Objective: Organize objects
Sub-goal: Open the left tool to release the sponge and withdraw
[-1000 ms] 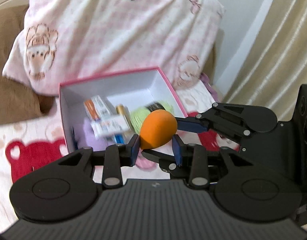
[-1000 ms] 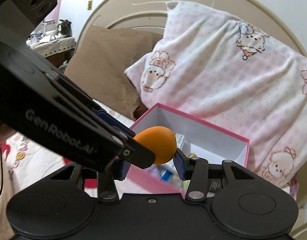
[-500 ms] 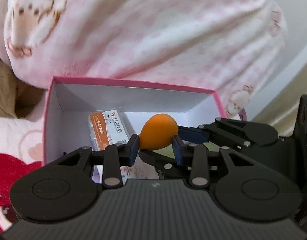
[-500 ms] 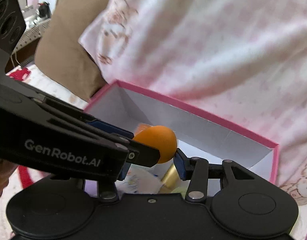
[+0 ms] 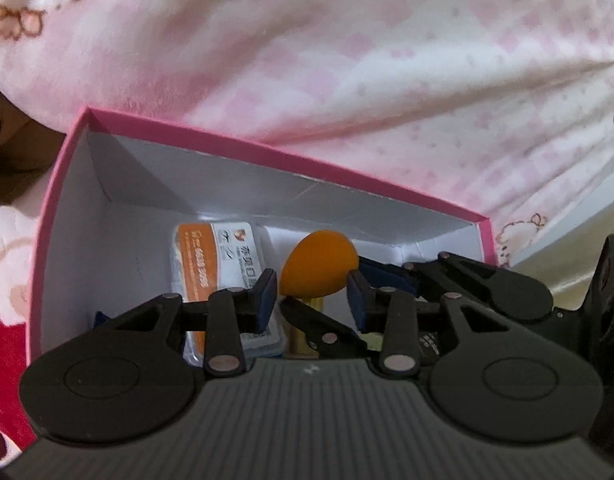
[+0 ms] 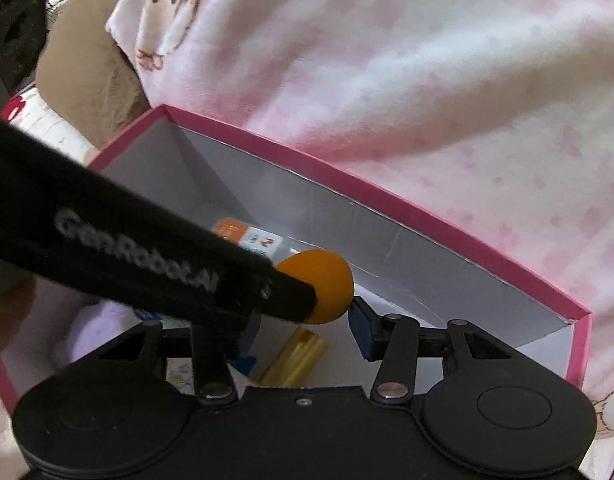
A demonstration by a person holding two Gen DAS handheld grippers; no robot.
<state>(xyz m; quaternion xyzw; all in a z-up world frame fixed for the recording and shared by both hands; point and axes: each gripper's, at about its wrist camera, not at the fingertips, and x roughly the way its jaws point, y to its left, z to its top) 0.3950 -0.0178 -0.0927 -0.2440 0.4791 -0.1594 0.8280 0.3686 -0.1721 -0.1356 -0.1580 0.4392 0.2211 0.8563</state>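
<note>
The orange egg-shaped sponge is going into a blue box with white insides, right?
Not blue. The box has a pink rim and outside, as the left wrist view shows. Its insides are white, and the orange egg-shaped sponge is over it.

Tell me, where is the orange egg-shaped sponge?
The orange sponge sits between both grippers' fingertips, low inside the pink box, right of the orange-and-white packet.

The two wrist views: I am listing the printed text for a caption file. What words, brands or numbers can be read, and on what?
"GenRobot.AI": white letters along the side of the left gripper, seen in the right wrist view.
Orange and white packet in the pink box: printed characters and a row of digits, too blurred to read.
Pink pillow: cartoon figures only, no words.
</note>
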